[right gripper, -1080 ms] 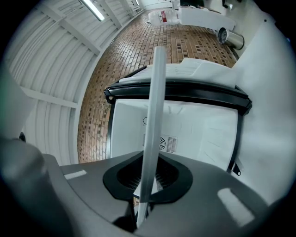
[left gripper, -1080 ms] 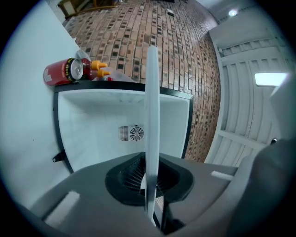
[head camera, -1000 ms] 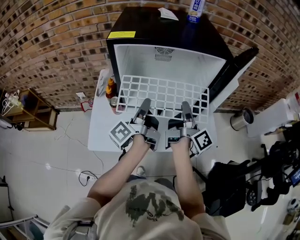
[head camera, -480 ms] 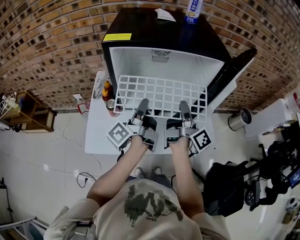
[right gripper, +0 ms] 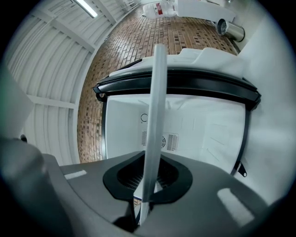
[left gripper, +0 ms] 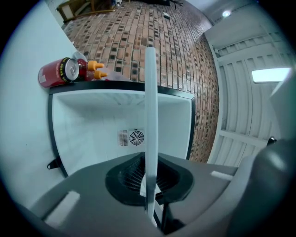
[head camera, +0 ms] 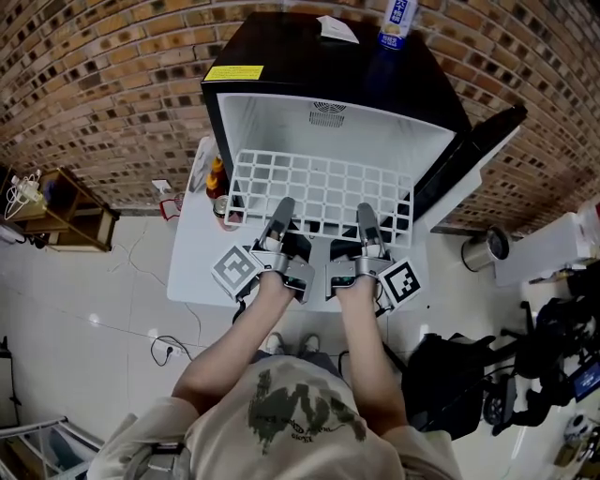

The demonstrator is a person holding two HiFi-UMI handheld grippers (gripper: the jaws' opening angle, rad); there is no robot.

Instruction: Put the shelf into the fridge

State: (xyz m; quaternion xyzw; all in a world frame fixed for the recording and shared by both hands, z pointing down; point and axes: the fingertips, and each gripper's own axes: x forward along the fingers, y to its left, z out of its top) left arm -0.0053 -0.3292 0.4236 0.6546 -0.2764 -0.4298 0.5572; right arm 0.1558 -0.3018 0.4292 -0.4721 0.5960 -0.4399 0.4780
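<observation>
A white wire-grid shelf (head camera: 323,189) lies flat at the mouth of the black fridge (head camera: 328,112), its far edge inside the white cavity. My left gripper (head camera: 282,208) is shut on the shelf's near edge at the left, and my right gripper (head camera: 364,215) is shut on it at the right. In the left gripper view the shelf (left gripper: 151,115) shows edge-on as a white bar between the jaws, with the fridge's back vent (left gripper: 132,137) behind. The right gripper view shows the same shelf (right gripper: 155,125) edge-on before the cavity (right gripper: 203,129).
The fridge door (head camera: 469,155) stands open at the right. A red can (head camera: 222,205) and sauce bottles (head camera: 216,175) stand on the white table (head camera: 192,258) left of the fridge. A bottle (head camera: 397,21) and paper (head camera: 336,28) sit on the fridge top. A wooden shelf (head camera: 66,211) stands far left.
Both grippers have carried the shelf slightly forward toward the fridge cavity; the grip on it is unchanged.
</observation>
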